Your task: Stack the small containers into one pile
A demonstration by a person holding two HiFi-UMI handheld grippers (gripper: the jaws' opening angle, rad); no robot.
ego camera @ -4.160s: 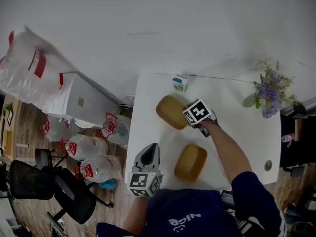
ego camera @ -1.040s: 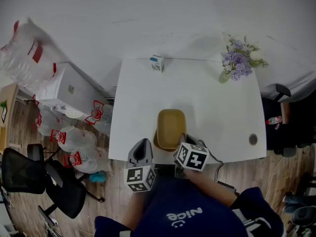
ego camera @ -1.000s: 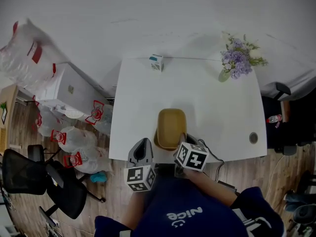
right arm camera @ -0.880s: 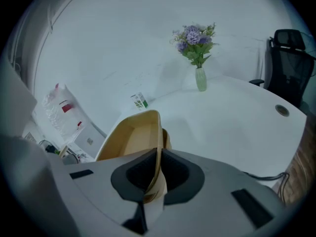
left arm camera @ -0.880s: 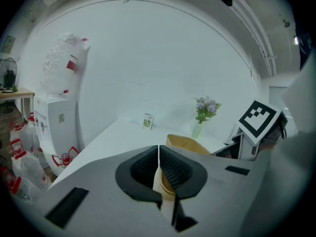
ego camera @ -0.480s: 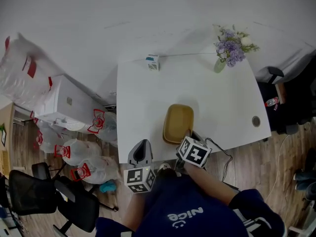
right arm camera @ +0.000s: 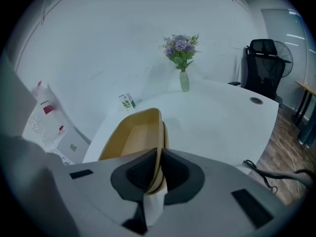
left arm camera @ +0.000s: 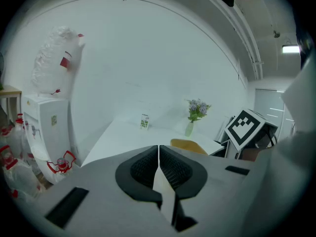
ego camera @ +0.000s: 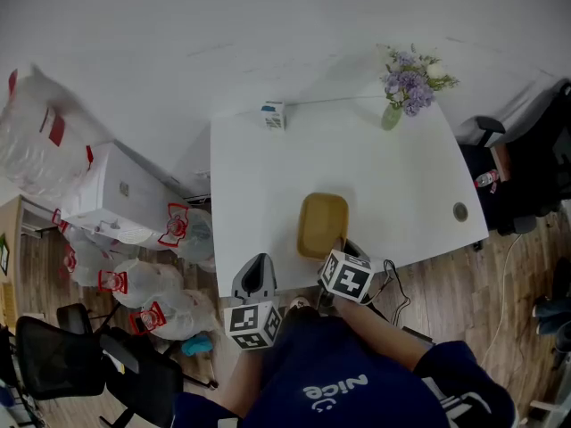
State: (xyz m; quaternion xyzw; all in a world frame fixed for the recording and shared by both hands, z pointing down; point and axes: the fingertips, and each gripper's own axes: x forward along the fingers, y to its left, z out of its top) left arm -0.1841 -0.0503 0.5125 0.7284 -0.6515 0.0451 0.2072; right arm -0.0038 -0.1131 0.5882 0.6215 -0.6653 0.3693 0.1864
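Two yellow containers (ego camera: 322, 224) sit nested as one pile near the front edge of the white table (ego camera: 393, 176). In the right gripper view the pile (right arm camera: 133, 135) shows a double rim. My right gripper (ego camera: 337, 250) is shut on the pile's near wall, which sits pinched between the dark pads (right arm camera: 159, 164). My left gripper (ego camera: 257, 267) hangs off the table's front left corner, shut and with nothing in it (left arm camera: 158, 154). From there the pile (left arm camera: 187, 145) shows ahead to the right.
A vase of purple flowers (ego camera: 406, 83) stands at the table's far right and a small carton (ego camera: 273, 114) at the far left edge. White cabinet (ego camera: 125, 194) and plastic bags (ego camera: 169, 266) crowd the floor on the left. A black chair (right arm camera: 266, 58) stands beyond the table's right end.
Four seconds ago the two containers lay apart on the table; now they are one pile at the front edge. Over the last second only the head view has drifted.
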